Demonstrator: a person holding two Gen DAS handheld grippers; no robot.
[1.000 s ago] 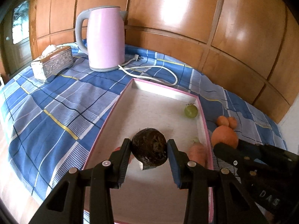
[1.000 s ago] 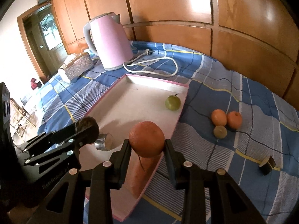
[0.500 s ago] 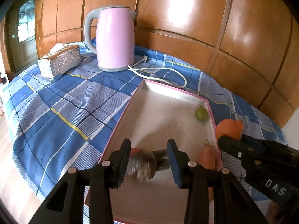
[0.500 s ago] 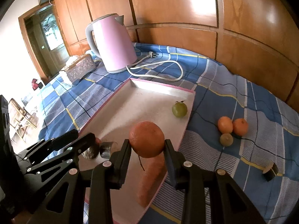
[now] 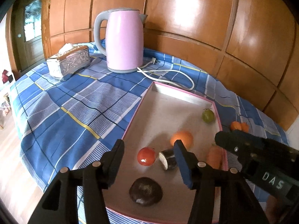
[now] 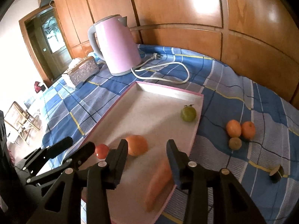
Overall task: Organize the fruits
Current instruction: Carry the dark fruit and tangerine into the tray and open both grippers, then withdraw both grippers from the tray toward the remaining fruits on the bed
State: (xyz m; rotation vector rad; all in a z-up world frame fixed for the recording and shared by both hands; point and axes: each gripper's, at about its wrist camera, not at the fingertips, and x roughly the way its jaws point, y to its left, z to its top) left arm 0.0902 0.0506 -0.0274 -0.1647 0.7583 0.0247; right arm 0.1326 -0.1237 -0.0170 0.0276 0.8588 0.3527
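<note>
A pink-rimmed tray (image 5: 179, 93) (image 6: 168, 90) lies on the blue checked cloth. In it lie a dark round fruit (image 5: 145, 190), a red tomato (image 5: 146, 156) (image 6: 101, 150), a dark cut piece (image 5: 168, 159), an orange (image 5: 182, 138) (image 6: 137, 144), a carrot (image 5: 214, 157) (image 6: 159, 179) and a green fruit (image 5: 207, 115) (image 6: 188, 113). My left gripper (image 5: 149, 163) is open and empty above the dark fruit. My right gripper (image 6: 147, 156) is open and empty above the tray, with the orange just beyond its left finger.
Two small oranges (image 6: 241, 127), a greenish fruit (image 6: 235, 143) and a dark cut piece (image 6: 277, 171) lie on the cloth right of the tray. A pink kettle (image 5: 124, 41) with a white cord (image 5: 168, 74) and a silver tissue box (image 5: 69, 62) stand behind.
Both grippers opened. The dark fruit dropped from the left gripper into the tray; the orange left the right gripper and lies in the tray. Both grippers drew back and up.
</note>
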